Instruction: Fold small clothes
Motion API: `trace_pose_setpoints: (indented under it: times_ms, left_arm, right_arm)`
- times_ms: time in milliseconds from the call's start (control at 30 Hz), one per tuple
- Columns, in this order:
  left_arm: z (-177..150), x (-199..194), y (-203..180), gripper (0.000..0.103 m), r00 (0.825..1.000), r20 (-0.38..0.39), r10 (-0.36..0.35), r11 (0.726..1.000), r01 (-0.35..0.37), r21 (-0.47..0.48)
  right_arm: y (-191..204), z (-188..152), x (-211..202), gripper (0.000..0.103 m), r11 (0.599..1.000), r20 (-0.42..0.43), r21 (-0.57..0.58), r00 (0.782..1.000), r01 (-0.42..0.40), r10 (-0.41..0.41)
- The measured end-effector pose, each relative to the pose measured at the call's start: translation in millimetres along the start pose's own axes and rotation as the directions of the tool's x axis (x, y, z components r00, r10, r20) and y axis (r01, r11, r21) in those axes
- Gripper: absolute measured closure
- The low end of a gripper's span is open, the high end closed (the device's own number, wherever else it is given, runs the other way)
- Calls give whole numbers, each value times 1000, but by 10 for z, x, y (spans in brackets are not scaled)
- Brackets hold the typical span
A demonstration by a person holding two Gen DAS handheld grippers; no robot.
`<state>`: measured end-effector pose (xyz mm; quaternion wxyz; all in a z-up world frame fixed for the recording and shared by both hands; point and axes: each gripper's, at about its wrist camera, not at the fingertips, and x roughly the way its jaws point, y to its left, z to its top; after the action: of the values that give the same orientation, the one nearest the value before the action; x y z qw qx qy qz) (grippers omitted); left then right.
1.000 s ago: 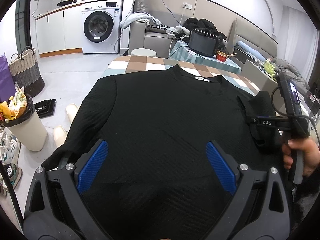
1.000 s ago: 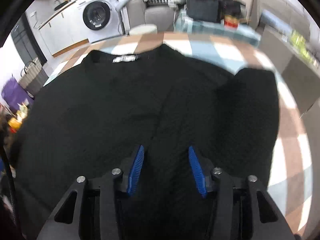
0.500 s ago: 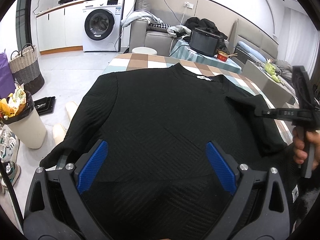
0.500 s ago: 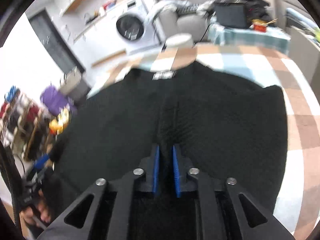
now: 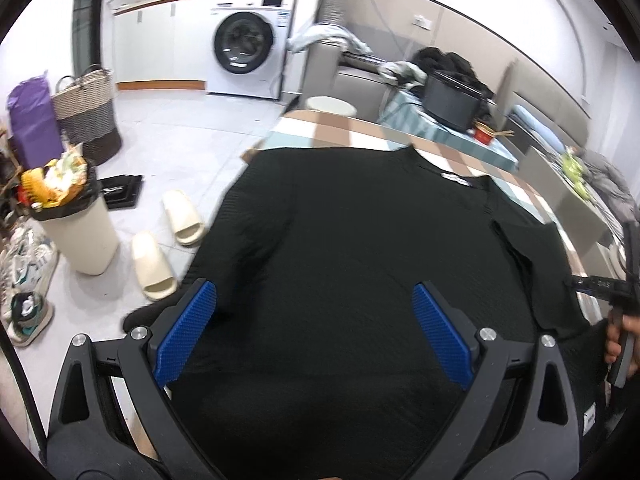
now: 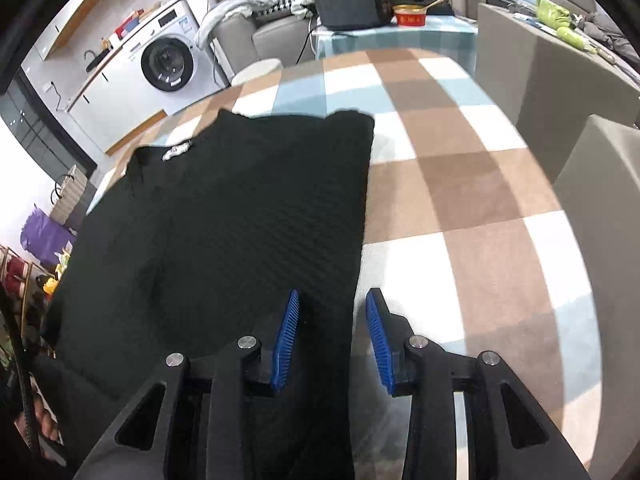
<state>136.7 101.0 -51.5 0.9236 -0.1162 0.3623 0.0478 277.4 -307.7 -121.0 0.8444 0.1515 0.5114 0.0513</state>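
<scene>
the left gripper (image 5: 314,328) hangs low over the middle of the black top (image 5: 360,248) with its blue pads spread wide and nothing between them, while the right gripper (image 6: 332,340) sits at the garment's right edge, its jaws parted with the folded edge of cloth lying between them, not pinched. the top lies flat on a checked tablecloth (image 6: 460,168), right sleeve folded in. beyond are a washing machine (image 5: 246,46), a full bin (image 5: 76,232) and pale slippers (image 5: 168,232) on the tile floor.
</scene>
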Motion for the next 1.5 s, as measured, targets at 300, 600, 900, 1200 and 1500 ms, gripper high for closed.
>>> trace_pose_setpoints:
  times_ms: [300, 600, 900, 1200, 1500]
  left_arm:
    - [0, 141, 558, 5, 990, -50, 130, 984, -136, -115]
    - [7, 218, 998, 5, 986, -82, 149, 969, -162, -188]
    - [-48, 585, 1345, 5, 982, -178, 66, 932, -125, -339]
    - [-9, 641, 1533, 99, 994, -113, -5, 891, -47, -452]
    - [707, 113, 596, 99, 991, 120, -63, 984, 81, -157]
  right_arm:
    - [-27, 14, -65, 98, 996, 121, -37, 990, 82, -77]
    - [-352, -14, -166, 98, 987, 105, 42, 981, 156, -160]
    - [-233, -23, -250, 91, 991, 110, 24, 985, 134, -136]
    - [-133, -80, -603, 76, 997, 185, 21, 979, 80, -83]
    - [-77, -142, -837, 76, 999, 231, 23, 973, 23, -28]
